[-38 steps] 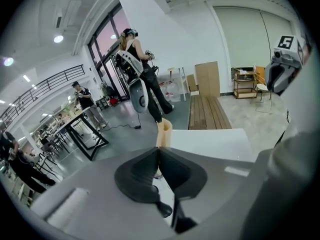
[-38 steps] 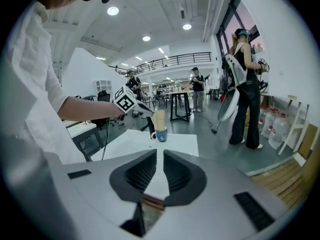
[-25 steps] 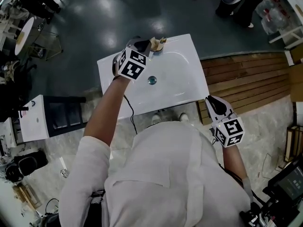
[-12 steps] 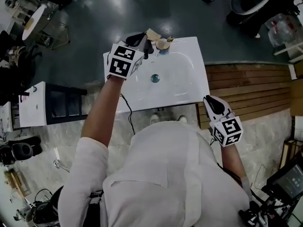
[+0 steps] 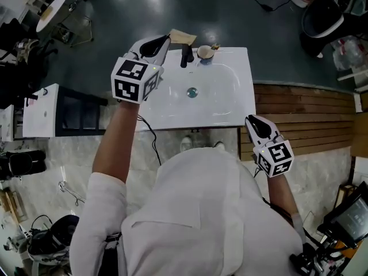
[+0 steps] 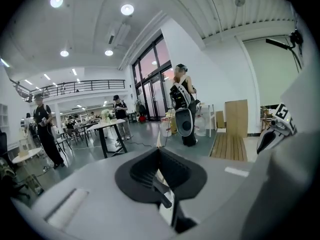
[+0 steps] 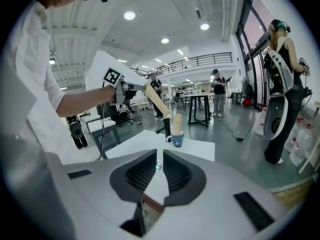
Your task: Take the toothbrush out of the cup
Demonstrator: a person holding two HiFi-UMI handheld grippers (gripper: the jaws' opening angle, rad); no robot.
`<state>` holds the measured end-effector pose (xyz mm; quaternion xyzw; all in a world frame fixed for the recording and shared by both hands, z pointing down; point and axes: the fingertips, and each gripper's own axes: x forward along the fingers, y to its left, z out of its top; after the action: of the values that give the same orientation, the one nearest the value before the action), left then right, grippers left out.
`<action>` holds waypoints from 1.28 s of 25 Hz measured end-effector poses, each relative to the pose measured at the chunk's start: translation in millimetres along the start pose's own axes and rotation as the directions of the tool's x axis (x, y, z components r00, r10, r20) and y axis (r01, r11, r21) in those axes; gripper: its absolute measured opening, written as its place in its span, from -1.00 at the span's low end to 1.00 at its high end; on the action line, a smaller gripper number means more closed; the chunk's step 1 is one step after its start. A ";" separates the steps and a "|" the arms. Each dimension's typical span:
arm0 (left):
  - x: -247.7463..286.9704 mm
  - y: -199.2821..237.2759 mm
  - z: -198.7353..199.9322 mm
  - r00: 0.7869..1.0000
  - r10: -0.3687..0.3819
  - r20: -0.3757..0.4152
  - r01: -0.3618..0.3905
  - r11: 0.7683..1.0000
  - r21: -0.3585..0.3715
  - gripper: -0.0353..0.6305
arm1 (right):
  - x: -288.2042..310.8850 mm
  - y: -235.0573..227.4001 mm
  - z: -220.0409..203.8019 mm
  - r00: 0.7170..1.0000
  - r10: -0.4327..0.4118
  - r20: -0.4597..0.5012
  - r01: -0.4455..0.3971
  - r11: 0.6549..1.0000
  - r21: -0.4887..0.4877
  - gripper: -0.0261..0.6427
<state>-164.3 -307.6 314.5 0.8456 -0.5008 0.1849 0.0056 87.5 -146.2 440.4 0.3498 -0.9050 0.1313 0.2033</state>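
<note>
My left gripper [image 5: 165, 40] is raised over the back left corner of the white sink [image 5: 230, 105], shut on the toothbrush [image 5: 182, 37], a long flat tan stick. In the right gripper view the toothbrush [image 7: 156, 102] slants down from the left gripper [image 7: 140, 87], its lower end clear of the blue cup [image 7: 175, 140]. The cup [image 5: 205, 52] stands on the sink's back rim, and another tan piece [image 7: 176, 124] stands upright in it. In the left gripper view, the toothbrush's thin edge [image 6: 159, 138] pokes out past the shut left gripper [image 6: 160, 153]. My right gripper [image 5: 253, 122] is shut and empty, beside the sink's front right corner.
A black tap [image 5: 185, 55] stands just left of the cup, and the drain [image 5: 192, 92] lies mid-basin. A wooden platform [image 5: 305, 111] lies right of the sink and a white cabinet [image 5: 43, 111] to the left. People stand in the hall beyond [image 6: 181, 104].
My left gripper has risen from the cup and moved left, carrying the toothbrush up and out of it. The right gripper has stayed by the sink's corner.
</note>
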 end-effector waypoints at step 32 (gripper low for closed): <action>-150.5 -0.6 -73.4 0.992 0.123 -0.036 -0.128 0.971 -0.201 -0.88 | 61.1 38.8 24.6 0.987 0.160 -0.028 -0.162 0.981 -0.102 -0.85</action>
<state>-251.0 -165.8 335.0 0.8051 -0.5693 0.1427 0.0862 13.0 -163.0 443.0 0.2630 -0.9339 0.1034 0.2190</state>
